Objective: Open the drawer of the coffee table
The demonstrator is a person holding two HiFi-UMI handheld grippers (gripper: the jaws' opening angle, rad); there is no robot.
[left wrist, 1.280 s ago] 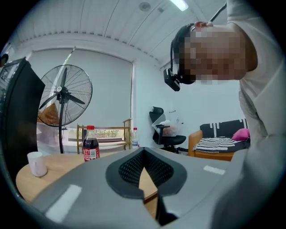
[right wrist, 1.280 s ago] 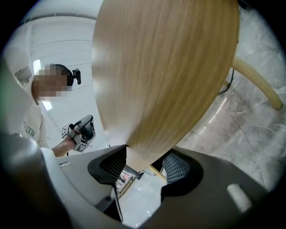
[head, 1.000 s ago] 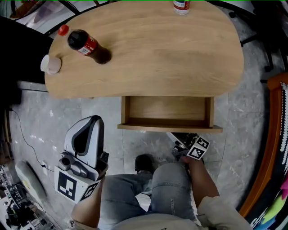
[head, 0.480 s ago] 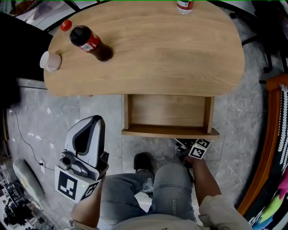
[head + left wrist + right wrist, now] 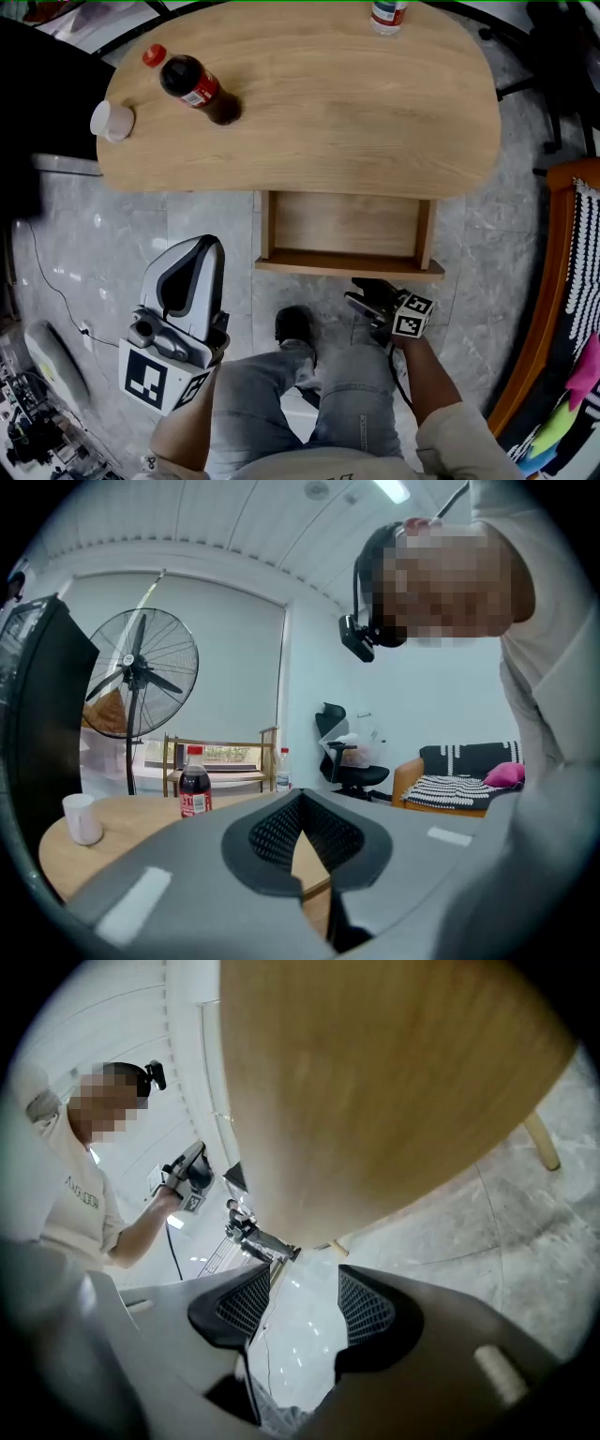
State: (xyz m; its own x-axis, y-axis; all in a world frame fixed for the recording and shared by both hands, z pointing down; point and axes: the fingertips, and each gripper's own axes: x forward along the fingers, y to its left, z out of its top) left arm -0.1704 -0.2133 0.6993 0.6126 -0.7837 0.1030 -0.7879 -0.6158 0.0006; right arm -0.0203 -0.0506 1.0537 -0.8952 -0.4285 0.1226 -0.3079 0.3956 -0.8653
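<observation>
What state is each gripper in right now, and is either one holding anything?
Left gripper: shut, holding nothing.
Right gripper: open, with nothing between its jaws.

Two bottles point(image 5: 199, 89) point(image 5: 387, 13), one cup point(image 5: 112, 120), one table point(image 5: 356, 103), one drawer point(image 5: 347, 267).

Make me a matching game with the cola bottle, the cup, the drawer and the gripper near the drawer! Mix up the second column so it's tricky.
Things:
1. cola bottle
2. cup
3. drawer
4. right gripper

Clues:
A. pulled out, nothing inside
B. has a red cap
C. jaws apart, nothing between them
D. white all over

Pairs: 1-B, 2-D, 3-A, 4-C
</observation>
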